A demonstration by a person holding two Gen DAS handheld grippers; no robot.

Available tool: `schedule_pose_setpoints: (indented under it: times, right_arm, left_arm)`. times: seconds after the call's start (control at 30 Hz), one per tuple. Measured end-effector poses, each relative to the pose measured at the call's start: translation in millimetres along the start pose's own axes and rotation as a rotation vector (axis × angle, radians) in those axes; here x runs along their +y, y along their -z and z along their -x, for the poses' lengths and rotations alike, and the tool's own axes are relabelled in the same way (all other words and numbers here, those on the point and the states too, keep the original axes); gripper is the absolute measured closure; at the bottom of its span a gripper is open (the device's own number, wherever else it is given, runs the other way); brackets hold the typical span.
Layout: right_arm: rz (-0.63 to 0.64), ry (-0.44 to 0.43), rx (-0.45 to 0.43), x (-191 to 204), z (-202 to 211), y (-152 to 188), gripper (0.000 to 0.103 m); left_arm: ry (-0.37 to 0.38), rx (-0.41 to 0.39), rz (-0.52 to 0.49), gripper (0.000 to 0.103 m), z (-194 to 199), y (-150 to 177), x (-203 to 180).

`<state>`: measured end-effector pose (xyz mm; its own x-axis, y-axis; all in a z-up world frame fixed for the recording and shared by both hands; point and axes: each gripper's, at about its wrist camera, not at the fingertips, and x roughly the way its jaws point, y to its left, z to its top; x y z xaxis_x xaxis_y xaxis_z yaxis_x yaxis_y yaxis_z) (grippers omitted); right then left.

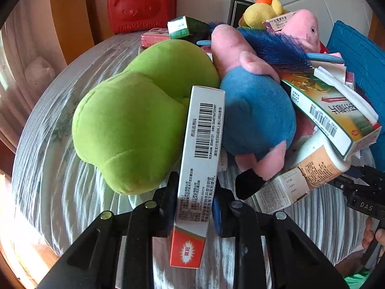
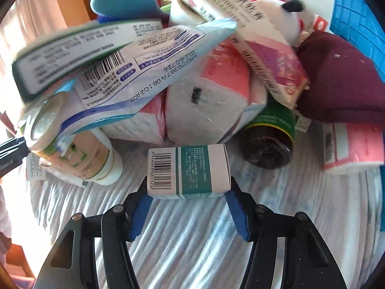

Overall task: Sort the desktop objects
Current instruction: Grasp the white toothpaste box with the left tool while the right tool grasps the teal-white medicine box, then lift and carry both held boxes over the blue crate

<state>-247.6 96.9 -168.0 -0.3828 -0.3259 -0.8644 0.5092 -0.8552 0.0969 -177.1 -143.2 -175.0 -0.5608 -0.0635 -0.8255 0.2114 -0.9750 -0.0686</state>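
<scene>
Long white medicine box with barcode [image 1: 201, 168] sits pinched between the left gripper [image 1: 192, 207] fingers, standing on end, red-orange end nearest the camera, far end leaning against the pile. Green plush [image 1: 134, 120] is just left of that box and touching it; blue-and-pink pig plush [image 1: 255, 120] is just right of it. Behind the pig plush: blue feather duster [image 1: 276, 48], second pink pig plush [image 1: 303, 29], yellow duck plush [image 1: 262, 12]. Red bear-face case [image 1: 142, 4] stands well behind the green plush. Everything rests on a striped cloth [image 1: 60, 180].

Small teal-and-white carton [image 2: 187, 172] is at the tips of the right gripper [image 2: 189, 192], blue pads [image 2: 140, 210] at its left and right ends, closed onto it. It lies on its side on the cloth, barcode to the left. Just beyond the carton: pink-and-white tissue packs [image 2: 211, 96]. Brown glass bottle [image 2: 269, 142] lies on its side right of the carton; white pill bottle [image 2: 91, 159] left of it. Maroon fabric [image 2: 336, 79] is past the brown bottle, against a blue crate [image 2: 356, 26].
</scene>
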Motion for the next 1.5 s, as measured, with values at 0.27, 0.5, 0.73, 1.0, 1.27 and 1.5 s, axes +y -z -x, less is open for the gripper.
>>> schedule_pose_setpoints:
  times: [0.27,0.5,0.73,1.0,1.27,1.5]
  right_arm:
    - [-0.021,0.002,-0.088,-11,59,10,0.044]
    - [-0.018,0.059,-0.288,-6,128,-3,0.044]
    - [-0.022,0.119,-0.521,-8,214,1,0.044]
    - [-0.043,0.22,-0.69,-59,271,-7,0.044]
    - [-0.131,0.357,-0.793,-154,339,5,0.044]
    - [-0.218,0.423,-0.801,-269,385,-16,0.044]
  left_arm:
    - [0.001,-0.118,0.029,0.079,57,-26,14]
    - [0.017,-0.258,-0.008,0.079,104,-39,-6]
    - [0.063,-0.359,-0.085,0.079,138,-57,-59]
    - [0.181,-0.45,-0.181,0.079,163,-83,-152]
    - [0.332,-0.559,-0.269,0.079,194,-120,-280]
    - [0.429,-0.588,-0.297,0.079,222,-179,-407]
